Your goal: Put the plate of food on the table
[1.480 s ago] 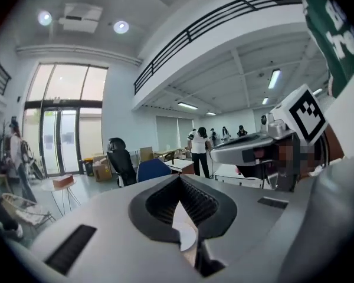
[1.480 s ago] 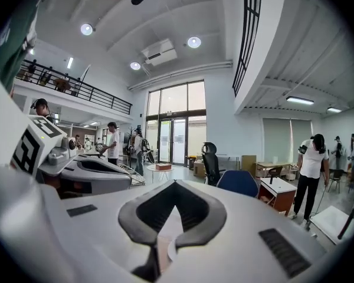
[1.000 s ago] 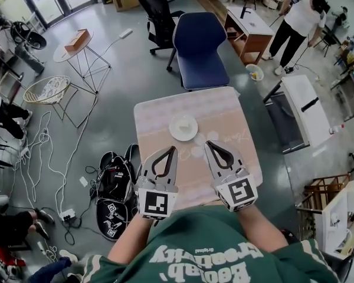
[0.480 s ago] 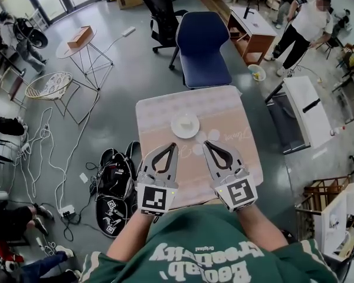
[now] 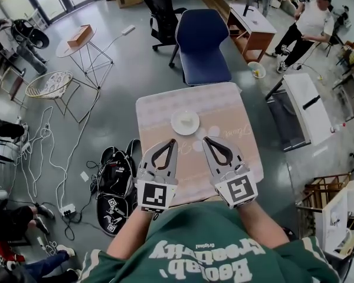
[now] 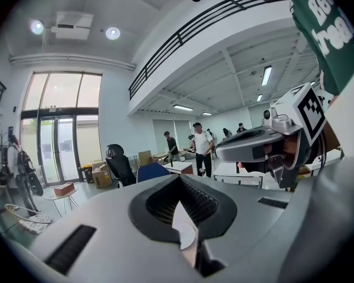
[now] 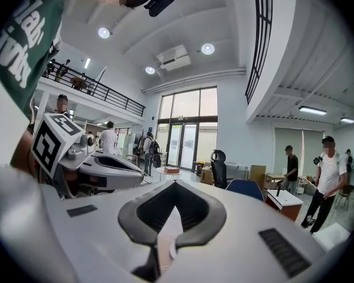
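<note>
Pink table (image 5: 224,108), plate (image 5: 184,122) centred, blue chair (image 5: 203,46) behind, seemingly bags (image 5: 115,181) left.

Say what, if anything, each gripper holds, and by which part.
Nothing: left gripper and right gripper are shut, empty; the round white plate sits on the pink table.

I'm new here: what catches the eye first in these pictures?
The left gripper and right gripper, both shut and empty, hover side by side over a pink table. A white plate of food sits mid-table just beyond them, with a blue chair at the far side.
</note>
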Demonstrator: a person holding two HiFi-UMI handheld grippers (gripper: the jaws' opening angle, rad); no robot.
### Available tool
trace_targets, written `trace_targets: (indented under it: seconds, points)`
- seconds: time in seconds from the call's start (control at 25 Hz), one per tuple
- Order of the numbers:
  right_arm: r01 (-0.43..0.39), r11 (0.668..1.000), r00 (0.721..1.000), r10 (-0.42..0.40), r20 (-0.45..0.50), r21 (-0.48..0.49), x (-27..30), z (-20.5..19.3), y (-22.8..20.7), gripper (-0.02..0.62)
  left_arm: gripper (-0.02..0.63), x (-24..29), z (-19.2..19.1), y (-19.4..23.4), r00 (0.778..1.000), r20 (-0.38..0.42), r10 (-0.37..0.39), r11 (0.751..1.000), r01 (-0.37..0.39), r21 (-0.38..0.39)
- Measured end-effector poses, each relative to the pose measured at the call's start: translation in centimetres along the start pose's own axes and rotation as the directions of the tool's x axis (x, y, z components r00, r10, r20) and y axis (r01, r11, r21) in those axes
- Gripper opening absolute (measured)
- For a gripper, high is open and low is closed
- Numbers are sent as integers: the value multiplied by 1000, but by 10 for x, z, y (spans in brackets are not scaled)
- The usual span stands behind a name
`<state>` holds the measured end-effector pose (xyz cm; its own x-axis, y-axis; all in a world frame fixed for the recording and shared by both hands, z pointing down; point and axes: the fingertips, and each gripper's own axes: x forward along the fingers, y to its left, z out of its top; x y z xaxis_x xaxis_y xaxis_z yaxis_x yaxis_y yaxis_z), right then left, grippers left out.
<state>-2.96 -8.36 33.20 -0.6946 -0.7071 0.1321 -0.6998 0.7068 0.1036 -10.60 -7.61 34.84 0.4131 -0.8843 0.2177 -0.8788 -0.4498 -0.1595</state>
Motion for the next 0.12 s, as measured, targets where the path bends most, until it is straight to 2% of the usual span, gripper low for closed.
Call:
trace_targets:
  seconds: [0.12]
  points:
    - [-2,1000,1000,2,6,-5,0,1,2,14,9,0,1,0,1000,2,2,1000,-2,10]
